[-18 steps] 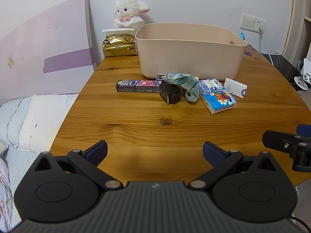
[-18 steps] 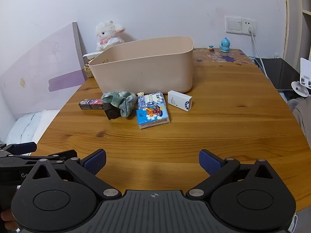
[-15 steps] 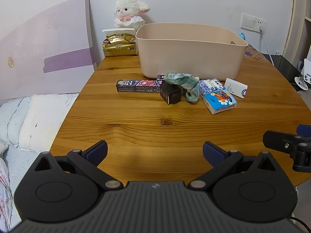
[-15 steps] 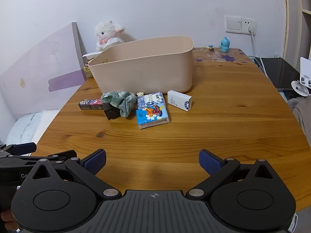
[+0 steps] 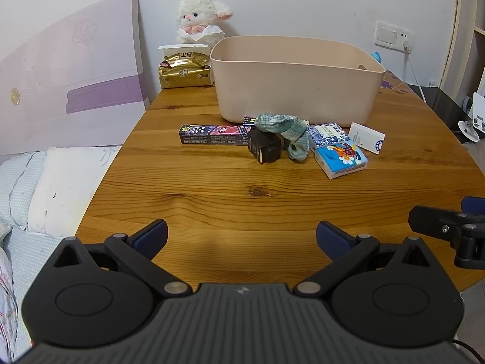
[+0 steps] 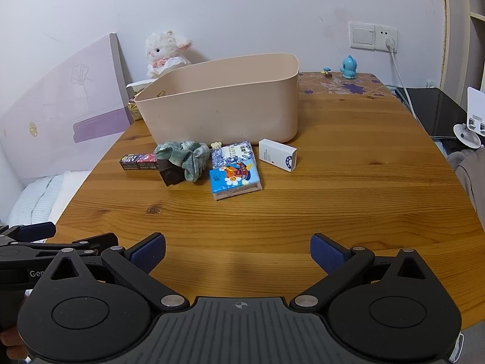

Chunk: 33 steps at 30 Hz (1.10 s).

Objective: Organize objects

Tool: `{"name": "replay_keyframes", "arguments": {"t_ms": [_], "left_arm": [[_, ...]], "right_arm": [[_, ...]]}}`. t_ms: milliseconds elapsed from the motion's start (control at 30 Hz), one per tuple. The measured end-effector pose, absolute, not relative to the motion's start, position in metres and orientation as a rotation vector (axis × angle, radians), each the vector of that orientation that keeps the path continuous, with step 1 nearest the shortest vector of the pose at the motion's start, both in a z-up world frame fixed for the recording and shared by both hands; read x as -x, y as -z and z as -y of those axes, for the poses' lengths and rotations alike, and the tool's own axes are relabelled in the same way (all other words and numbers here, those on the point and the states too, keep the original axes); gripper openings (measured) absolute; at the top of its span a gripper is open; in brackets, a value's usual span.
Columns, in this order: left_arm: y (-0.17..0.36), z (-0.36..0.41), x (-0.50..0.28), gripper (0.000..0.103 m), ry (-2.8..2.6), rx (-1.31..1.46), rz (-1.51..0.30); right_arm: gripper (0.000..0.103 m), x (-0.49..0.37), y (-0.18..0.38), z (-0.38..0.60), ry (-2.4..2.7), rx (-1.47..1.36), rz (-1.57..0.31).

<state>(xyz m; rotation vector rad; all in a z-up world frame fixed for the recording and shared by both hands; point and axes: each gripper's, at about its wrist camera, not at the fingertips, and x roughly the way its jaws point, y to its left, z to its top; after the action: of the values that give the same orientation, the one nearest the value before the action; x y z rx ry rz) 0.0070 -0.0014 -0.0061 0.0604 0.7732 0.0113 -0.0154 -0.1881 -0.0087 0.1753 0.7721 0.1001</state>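
A beige bin stands at the back of the wooden table. In front of it lie a long dark box, a small brown box, a green checked cloth, two tissue packs and a white box. The same pile shows in the right wrist view: cloth, tissue packs, white box. My left gripper and right gripper are both open and empty, near the table's front edge, well short of the objects.
A gold packet and a plush lamb sit behind the bin on the left. A purple board leans at the left by a bed. A blue figurine and a wall-socket cable are back right.
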Motion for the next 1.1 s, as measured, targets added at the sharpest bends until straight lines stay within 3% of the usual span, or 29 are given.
{"name": "replay_keyframes", "arguments": {"t_ms": [1100], "left_arm": [[0.0037, 0.0035, -0.0060, 0.103, -0.001, -0.069, -0.775]], "right_arm": [[0.103, 0.0147, 0.0089, 0.1889, -0.101, -0.181, -0.773]]}}
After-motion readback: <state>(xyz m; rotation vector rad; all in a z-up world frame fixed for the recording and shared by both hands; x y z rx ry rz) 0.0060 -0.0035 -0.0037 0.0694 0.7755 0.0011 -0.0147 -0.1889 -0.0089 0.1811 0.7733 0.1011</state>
